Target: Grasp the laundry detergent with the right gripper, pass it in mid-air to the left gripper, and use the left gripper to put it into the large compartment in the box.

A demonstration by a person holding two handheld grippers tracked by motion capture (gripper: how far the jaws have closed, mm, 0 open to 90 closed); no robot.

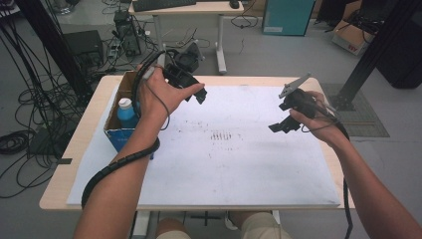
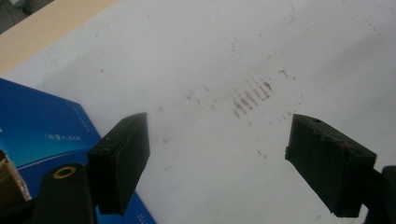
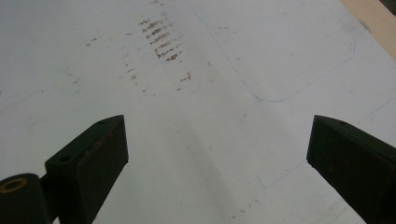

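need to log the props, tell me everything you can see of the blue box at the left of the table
The box is an open-topped carton, blue outside with small white print, brown cardboard inside. It stands on the left part of the table, partly on the white sheet. A bottle with a blue body and white cap stands upright inside. The left hand hovers just beside it; whether they touch cannot be told. Its blue side shows close by the left tongs.

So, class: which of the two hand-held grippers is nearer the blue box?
The left hand-held gripper, beside the blue box; the right hand-held gripper hangs across the white sheet.
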